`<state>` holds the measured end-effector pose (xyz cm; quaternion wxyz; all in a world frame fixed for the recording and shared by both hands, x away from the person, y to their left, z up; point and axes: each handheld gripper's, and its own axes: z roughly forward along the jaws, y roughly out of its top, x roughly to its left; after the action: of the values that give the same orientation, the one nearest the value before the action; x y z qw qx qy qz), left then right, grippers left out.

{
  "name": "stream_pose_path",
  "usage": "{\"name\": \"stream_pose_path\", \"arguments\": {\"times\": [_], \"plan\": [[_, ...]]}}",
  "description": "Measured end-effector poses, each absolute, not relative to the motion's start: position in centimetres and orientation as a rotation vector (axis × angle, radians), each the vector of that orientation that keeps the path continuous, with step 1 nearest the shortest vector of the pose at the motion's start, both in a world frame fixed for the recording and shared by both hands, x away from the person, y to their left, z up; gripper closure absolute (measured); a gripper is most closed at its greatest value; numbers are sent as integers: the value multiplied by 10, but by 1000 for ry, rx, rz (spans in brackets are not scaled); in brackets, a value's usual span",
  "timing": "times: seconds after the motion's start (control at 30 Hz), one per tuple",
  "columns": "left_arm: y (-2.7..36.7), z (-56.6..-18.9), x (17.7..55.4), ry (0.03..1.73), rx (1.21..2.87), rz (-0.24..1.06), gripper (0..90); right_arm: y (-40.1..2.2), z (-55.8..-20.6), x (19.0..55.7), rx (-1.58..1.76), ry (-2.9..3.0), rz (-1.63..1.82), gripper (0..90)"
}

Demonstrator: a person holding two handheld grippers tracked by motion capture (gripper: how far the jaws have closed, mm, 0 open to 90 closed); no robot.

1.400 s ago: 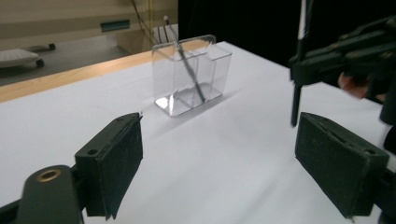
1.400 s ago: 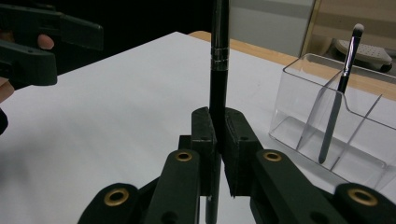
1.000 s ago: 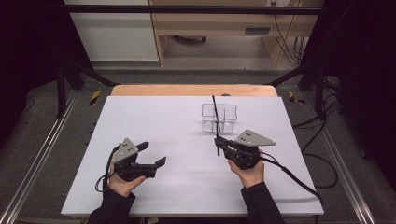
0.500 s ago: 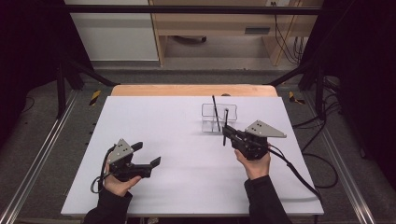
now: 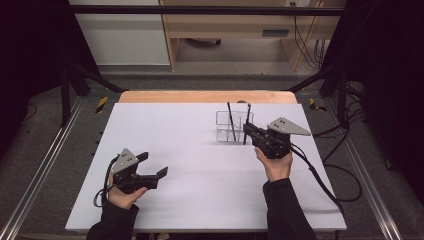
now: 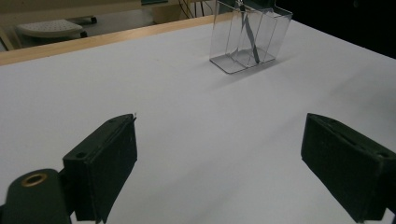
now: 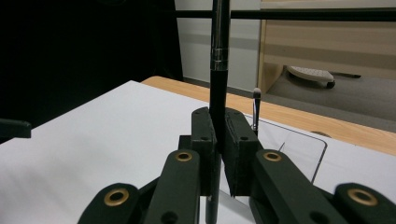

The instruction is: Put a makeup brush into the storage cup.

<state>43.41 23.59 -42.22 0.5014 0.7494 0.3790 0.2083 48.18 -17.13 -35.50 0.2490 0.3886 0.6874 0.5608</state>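
A white sheet (image 5: 200, 150) covers the table, leaving a strip of wooden edge (image 5: 205, 96) bare along the far side. Beyond that edge stands a wooden desk (image 5: 230, 30) (cables (image 5: 305, 45) hang at its right end) on grey carpet (image 5: 50, 165).

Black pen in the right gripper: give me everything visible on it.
The black pen is a slim dark stick with a silvery band partway up. It stands roughly upright, clamped between the jaws of the right gripper; its lower end pokes out below them. In the high view it sits at the near right side of the clear holder, above the white table. Whether its tip touches the holder is unclear.
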Motion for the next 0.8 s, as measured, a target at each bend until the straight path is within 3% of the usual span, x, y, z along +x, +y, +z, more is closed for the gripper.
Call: {"name": "stream_pose_path", "arguments": {"times": [0.8], "plan": [[239,-424,436,933,1811,498,99,-164,-350,536,1159,1814,1458,840]]}}
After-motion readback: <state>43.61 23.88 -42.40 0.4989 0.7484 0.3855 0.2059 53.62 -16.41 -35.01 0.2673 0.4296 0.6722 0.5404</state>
